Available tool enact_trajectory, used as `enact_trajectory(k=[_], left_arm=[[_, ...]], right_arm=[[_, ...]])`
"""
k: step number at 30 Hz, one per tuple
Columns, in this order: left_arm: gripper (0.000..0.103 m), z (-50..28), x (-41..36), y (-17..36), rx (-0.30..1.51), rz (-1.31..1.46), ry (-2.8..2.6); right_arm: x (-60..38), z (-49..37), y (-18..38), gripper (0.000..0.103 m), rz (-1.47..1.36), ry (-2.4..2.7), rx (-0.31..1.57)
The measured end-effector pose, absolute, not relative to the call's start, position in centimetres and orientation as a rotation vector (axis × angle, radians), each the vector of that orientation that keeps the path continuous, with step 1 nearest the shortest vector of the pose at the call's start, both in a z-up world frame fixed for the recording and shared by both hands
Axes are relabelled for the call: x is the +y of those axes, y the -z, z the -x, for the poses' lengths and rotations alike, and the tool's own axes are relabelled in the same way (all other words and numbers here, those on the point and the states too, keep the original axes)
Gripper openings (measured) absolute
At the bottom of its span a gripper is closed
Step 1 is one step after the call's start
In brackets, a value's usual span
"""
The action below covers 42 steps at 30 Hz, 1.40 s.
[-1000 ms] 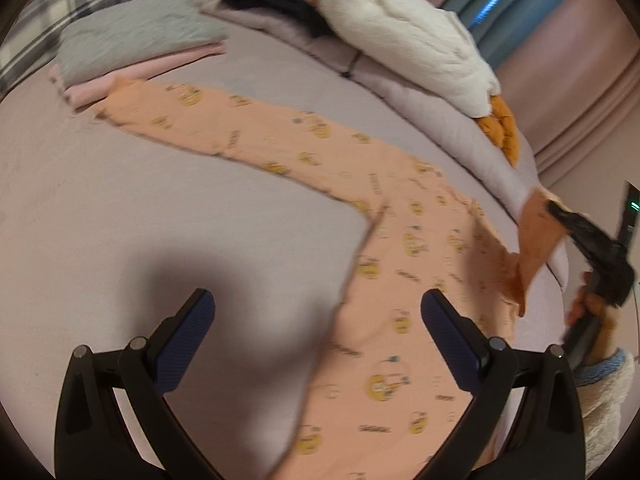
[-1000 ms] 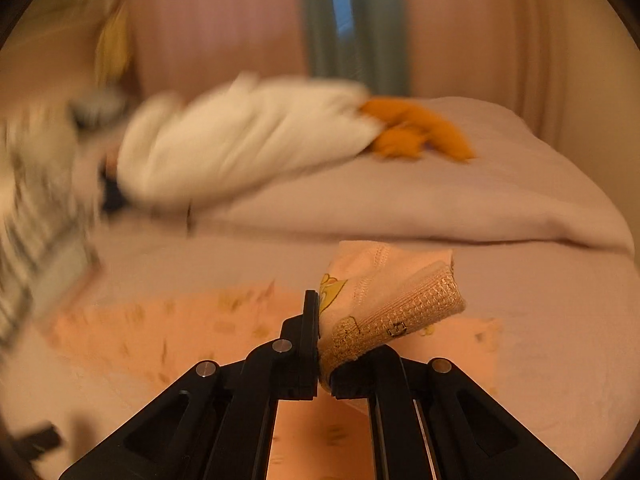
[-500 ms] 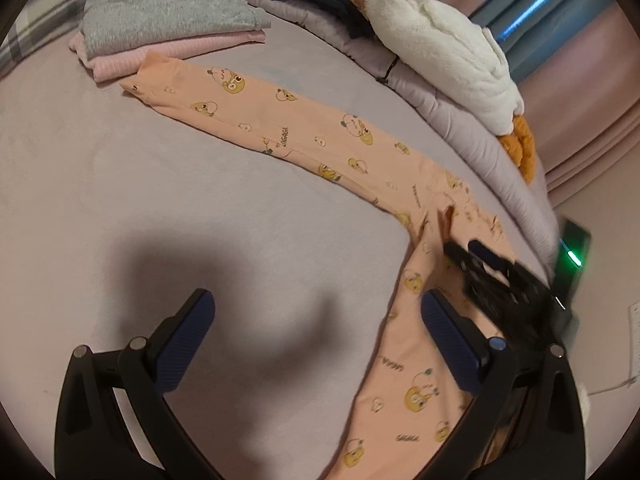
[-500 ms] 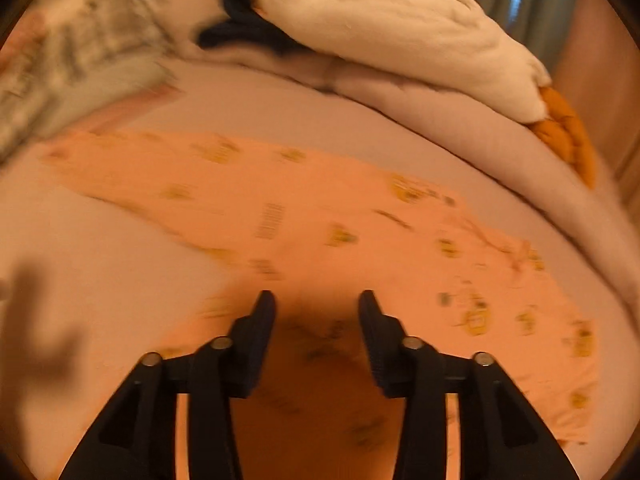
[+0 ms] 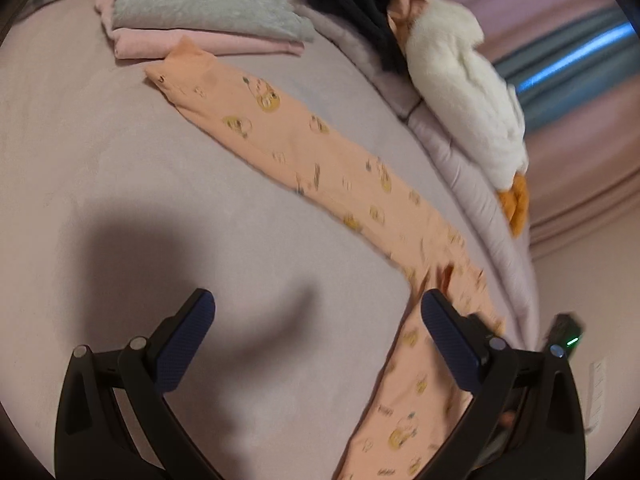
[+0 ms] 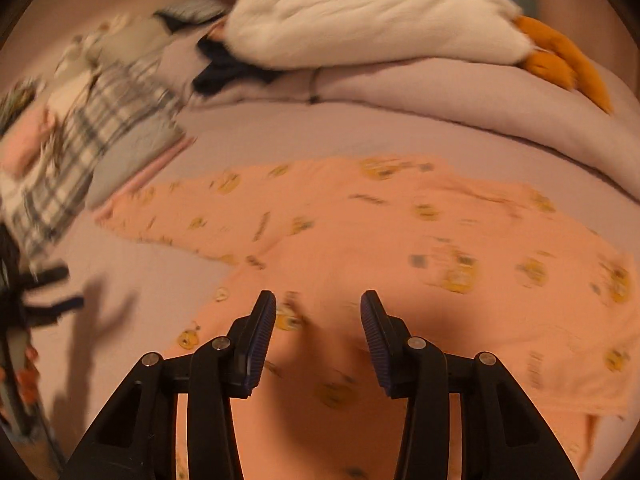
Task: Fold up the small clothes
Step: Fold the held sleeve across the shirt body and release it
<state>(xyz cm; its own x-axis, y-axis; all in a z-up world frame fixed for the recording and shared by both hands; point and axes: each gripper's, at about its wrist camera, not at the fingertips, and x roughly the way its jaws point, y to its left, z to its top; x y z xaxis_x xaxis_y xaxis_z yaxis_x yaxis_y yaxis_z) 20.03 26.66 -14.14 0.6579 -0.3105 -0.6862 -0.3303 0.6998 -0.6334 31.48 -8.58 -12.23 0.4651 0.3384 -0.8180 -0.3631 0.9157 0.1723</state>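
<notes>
Orange printed baby pants spread flat on bed, both grippers empty.
Left wrist view: left gripper (image 5: 318, 322) wide open above the bed (image 5: 120, 200), nothing between its fingers; pants (image 5: 320, 160) stretch from the folded pink and grey stack (image 5: 200, 12) down past the right finger. Right wrist view: right gripper (image 6: 318, 312) partly open, just released, hovering over the pants (image 6: 400, 248); white plush goose (image 6: 380, 20) lies on the duvet behind.
</notes>
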Motion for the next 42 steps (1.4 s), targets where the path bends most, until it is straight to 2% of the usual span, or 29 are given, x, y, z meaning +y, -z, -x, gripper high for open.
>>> enact_trajectory(k=[3, 5, 7, 10, 14, 18, 20, 23, 25, 30, 33, 34, 35, 36, 37, 38, 42], left_arm=[[0.103, -20.0, 28.4, 14.2, 0.842, 0.888, -0.026], [0.103, -19.9, 29.6, 14.3, 0.826, 0.910, -0.057], [0.103, -20.1, 30.6, 14.5, 0.821, 0.912, -0.080], [0.103, -20.1, 32.2, 15.0, 0.807, 0.950, -0.098], [0.103, -20.0, 34.0, 15.5, 0.765, 1.022, -0.118], [0.103, -20.3, 35.8, 16.2, 0.747, 1.080, -0.142], [0.103, -20.8, 36.4, 16.8, 0.746, 1.129, -0.136], [0.103, -22.5, 36.7, 17.3, 0.753, 1.175, -0.119], [0.103, -24.2, 36.7, 17.4, 0.762, 1.170, -0.127], [0.102, -27.2, 37.3, 17.0, 0.709, 1.132, -0.219], [0.089, -28.1, 37.3, 16.8, 0.698, 1.103, -0.353], [0.068, -28.2, 37.4, 16.8, 0.687, 1.113, -0.366], [0.026, -28.4, 37.6, 17.0, 0.688, 1.133, -0.355], [0.003, -28.6, 37.8, 17.4, 0.697, 1.156, -0.330], [0.005, -28.9, 37.9, 18.0, 0.715, 1.185, -0.309], [0.001, -28.7, 38.0, 18.0, 0.711, 1.181, -0.327], [0.001, -28.1, 36.6, 14.1, 0.689, 0.923, -0.444]], right_arm=[[-6.5, -32.3, 13.9, 0.045, 0.116, -0.373, 1.031], [-6.7, -33.2, 14.3, 0.033, 0.108, -0.349, 1.037], [-7.4, -34.0, 13.6, 0.009, 0.063, -0.350, 1.034], [-7.0, -34.3, 12.0, 0.008, 0.033, -0.378, 1.007], [-5.3, -34.4, 11.4, 0.008, 0.032, -0.404, 0.955], [-3.6, -34.8, 14.3, 0.008, 0.071, -0.419, 1.058], [-3.5, -34.4, 13.9, 0.008, 0.064, -0.401, 1.042], [-5.0, -32.7, 12.0, 0.024, -0.056, -0.431, 1.003], [-5.9, -31.2, 10.8, 0.042, -0.059, -0.444, 0.968], [-9.1, -28.7, 9.3, 0.044, -0.087, -0.425, 0.946], [-11.9, -27.2, 9.3, 0.044, -0.107, -0.362, 0.968], [-12.7, -26.7, 9.4, 0.044, -0.101, -0.348, 0.970], [-13.4, -26.0, 9.3, 0.044, -0.089, -0.330, 0.969], [-13.9, -25.3, 9.1, 0.044, -0.080, -0.314, 0.968], [-14.6, -24.6, 8.9, 0.044, -0.075, -0.298, 0.966], [-15.5, -24.0, 8.6, 0.044, -0.083, -0.292, 0.962], [-19.4, -21.4, 7.4, 0.044, -0.166, -0.250, 0.936]])
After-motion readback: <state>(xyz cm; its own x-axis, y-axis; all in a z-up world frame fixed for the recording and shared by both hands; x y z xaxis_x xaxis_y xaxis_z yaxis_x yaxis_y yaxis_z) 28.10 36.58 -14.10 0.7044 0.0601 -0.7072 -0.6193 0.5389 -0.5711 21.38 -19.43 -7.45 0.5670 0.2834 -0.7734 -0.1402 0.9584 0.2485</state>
